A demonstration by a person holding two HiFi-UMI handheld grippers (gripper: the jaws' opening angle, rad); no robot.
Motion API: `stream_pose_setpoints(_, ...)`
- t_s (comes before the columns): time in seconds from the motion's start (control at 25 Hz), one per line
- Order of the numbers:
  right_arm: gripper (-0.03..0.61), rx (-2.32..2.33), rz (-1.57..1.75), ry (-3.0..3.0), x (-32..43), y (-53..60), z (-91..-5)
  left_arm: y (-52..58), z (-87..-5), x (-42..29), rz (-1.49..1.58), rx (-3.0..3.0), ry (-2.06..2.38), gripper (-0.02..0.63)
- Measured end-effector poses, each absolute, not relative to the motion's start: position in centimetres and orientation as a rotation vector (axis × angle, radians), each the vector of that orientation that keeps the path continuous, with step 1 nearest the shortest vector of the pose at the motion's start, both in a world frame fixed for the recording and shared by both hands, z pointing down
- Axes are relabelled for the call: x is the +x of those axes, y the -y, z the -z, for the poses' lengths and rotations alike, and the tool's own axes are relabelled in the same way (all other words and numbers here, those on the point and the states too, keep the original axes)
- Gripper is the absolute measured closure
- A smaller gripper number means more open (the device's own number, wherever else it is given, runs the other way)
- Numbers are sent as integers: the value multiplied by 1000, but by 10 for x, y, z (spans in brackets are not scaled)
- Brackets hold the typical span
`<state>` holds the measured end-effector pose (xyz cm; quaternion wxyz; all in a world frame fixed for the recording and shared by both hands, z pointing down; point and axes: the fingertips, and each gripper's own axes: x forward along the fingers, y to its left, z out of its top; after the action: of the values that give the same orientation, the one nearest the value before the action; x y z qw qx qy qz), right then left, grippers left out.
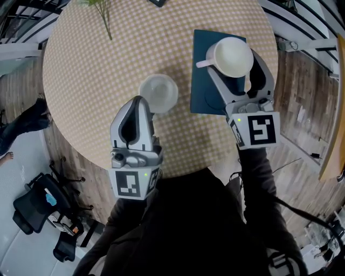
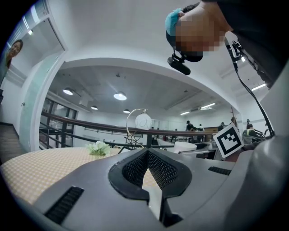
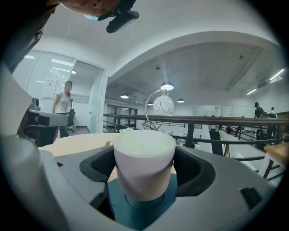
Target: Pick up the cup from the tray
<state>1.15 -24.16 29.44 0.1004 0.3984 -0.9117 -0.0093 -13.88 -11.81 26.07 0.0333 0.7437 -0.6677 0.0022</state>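
A white cup (image 1: 233, 55) with its handle pointing left sits between the jaws of my right gripper (image 1: 235, 62), over the far end of the dark teal tray (image 1: 204, 86). In the right gripper view the cup (image 3: 143, 158) fills the gap, both pads press its sides, and it leans a little above a round recess in the tray (image 3: 144, 207). My left gripper (image 1: 140, 101) is shut and holds nothing. Its tip lies at the near edge of a white saucer (image 1: 158, 92) on the checked tablecloth. In the left gripper view the jaws of the left gripper (image 2: 147, 155) meet.
The round table (image 1: 81, 81) ends close to my body and on both sides. A green sprig (image 1: 102, 13) lies at the far edge. A round lamp ornament (image 3: 163, 104) stands beyond the table by a railing. A black chair (image 1: 38, 207) stands on the floor at lower left.
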Motion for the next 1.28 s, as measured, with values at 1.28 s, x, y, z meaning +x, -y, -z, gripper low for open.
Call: stream_pose_setpoints(1.28, 207, 975, 33, 2825, -15, 54, -279, -38, -227, -119, 55, 2302, 2149, 607)
